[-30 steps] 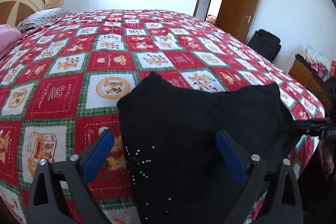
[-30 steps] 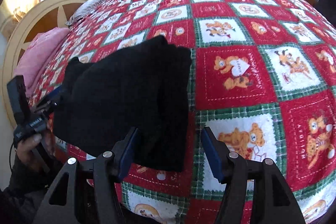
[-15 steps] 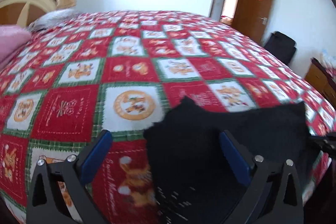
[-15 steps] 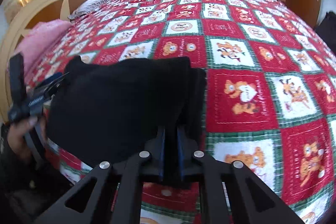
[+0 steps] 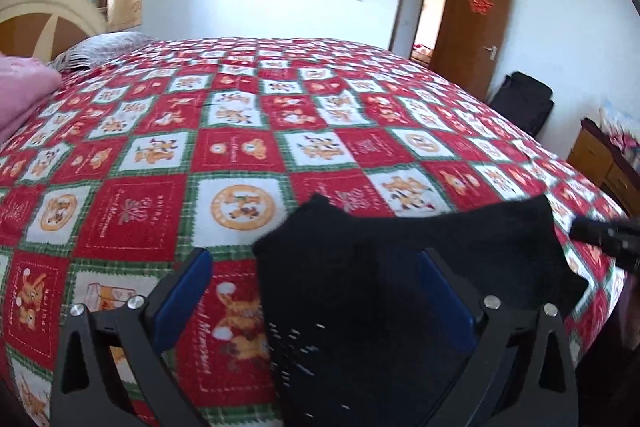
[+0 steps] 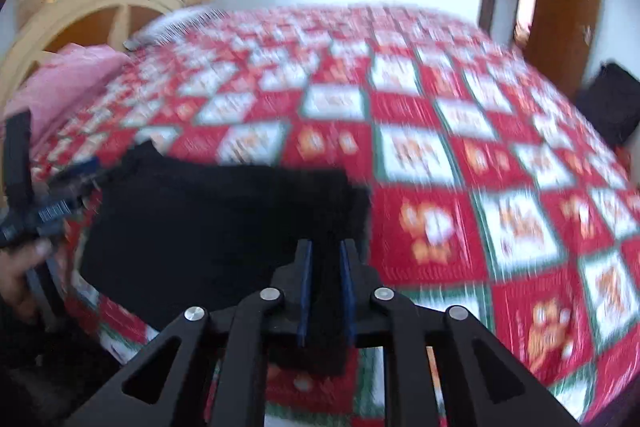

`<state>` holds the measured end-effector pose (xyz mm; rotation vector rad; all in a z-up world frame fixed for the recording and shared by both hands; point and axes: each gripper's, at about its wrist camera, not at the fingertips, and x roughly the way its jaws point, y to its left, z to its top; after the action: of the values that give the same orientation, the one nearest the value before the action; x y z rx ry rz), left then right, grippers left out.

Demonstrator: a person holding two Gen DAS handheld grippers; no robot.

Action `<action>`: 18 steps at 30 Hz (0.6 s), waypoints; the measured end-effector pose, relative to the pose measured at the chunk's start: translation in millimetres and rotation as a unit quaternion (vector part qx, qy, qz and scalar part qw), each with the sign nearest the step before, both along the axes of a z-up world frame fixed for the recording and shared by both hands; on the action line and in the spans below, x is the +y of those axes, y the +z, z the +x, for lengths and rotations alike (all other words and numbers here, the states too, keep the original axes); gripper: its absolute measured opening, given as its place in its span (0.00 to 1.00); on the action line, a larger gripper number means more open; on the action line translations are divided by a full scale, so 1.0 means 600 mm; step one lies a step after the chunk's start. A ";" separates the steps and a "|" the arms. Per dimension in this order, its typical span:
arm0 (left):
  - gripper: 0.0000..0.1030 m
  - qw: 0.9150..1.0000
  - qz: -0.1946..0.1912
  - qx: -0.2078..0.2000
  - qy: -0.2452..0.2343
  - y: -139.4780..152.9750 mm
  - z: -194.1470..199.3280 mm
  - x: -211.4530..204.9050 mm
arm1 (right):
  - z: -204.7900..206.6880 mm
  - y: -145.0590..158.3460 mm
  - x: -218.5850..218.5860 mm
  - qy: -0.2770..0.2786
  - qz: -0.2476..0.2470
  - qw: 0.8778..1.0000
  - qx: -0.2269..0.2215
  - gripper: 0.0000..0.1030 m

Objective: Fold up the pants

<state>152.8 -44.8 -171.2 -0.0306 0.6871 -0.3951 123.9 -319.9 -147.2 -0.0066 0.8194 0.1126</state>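
A bed with a red, white and green patchwork quilt [image 5: 240,155] fills the room. Partly folded black pants [image 6: 224,227] lie at its near edge. The right gripper [image 6: 325,267] pinches their corner, jaws easing apart slightly; the left gripper [image 5: 316,291] hangs wide open above them. Next, likely, carrying that corner across.

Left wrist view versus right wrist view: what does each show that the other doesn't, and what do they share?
Only the left wrist view shows the left gripper with its jaws wide apart over the black pants, and a wooden cabinet at the right edge. Only the right wrist view shows the right gripper with a fold of the pants between its blue pads, jaws opening slightly, and the person's hand on the other gripper. Both show the pants, the red patchwork bedspread, pink bedding, headboard and door.
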 end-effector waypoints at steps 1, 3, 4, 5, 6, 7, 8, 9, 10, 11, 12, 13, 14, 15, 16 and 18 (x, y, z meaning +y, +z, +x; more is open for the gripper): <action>1.00 1.000 0.002 0.003 -0.007 -0.002 -0.002 -0.006 | 0.006 0.005 0.007 0.012 0.008 1.000 -0.006 0.28; 1.00 1.000 0.009 0.006 -0.011 -0.007 -0.001 -0.011 | 0.023 0.006 0.021 0.036 0.024 0.999 -0.009 0.33; 1.00 1.000 0.015 0.009 -0.013 -0.011 0.000 -0.014 | 0.037 0.001 0.025 0.044 0.034 0.998 -0.006 0.33; 1.00 1.000 0.018 0.011 -0.014 -0.014 0.001 -0.015 | 0.045 -0.004 0.026 0.042 0.036 0.998 -0.002 0.33; 1.00 1.000 0.021 0.015 -0.015 -0.017 0.000 -0.016 | 0.060 -0.015 0.023 0.032 0.033 0.999 0.007 0.33; 1.00 0.999 0.023 0.018 -0.014 -0.021 0.001 -0.016 | 0.071 -0.025 0.018 0.021 0.027 0.999 0.017 0.33; 1.00 0.999 0.022 0.021 -0.013 -0.024 0.003 -0.015 | 0.078 -0.036 0.010 0.008 0.022 0.999 0.027 0.33; 1.00 0.999 0.018 0.025 -0.014 -0.026 0.004 -0.014 | 0.083 -0.044 0.003 0.001 0.023 0.999 0.035 0.33; 1.00 0.999 0.016 0.027 -0.014 -0.027 0.003 -0.013 | 0.086 -0.053 -0.009 -0.004 0.034 0.999 0.042 0.33; 1.00 0.999 0.014 0.029 -0.013 -0.029 0.003 -0.012 | 0.086 -0.056 -0.019 -0.005 0.044 0.998 0.043 0.33; 1.00 0.999 0.012 0.031 -0.012 -0.030 0.004 -0.012 | 0.083 -0.056 -0.022 -0.004 0.048 0.998 0.043 0.33; 1.00 0.999 0.012 0.032 -0.012 -0.030 0.003 -0.012 | 0.082 -0.056 -0.025 -0.005 0.049 0.998 0.043 0.33; 1.00 0.999 0.012 0.032 -0.012 -0.030 0.003 -0.013 | 0.080 -0.056 -0.026 -0.005 0.050 0.998 0.044 0.33; 1.00 0.999 0.013 0.032 -0.012 -0.030 0.003 -0.013 | 0.079 -0.056 -0.027 -0.006 0.049 0.998 0.045 0.33; 1.00 0.999 0.015 0.033 -0.012 -0.030 0.003 -0.013 | 0.079 -0.058 -0.030 -0.012 0.039 0.998 0.045 0.33; 1.00 0.999 0.013 0.031 -0.015 -0.030 0.000 -0.009 | 0.080 -0.069 -0.043 -0.024 0.047 0.997 0.051 0.42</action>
<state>152.6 -49.9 -189.0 -0.0082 0.7550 -0.4145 172.1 -346.0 -188.6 0.1069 0.9146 0.1071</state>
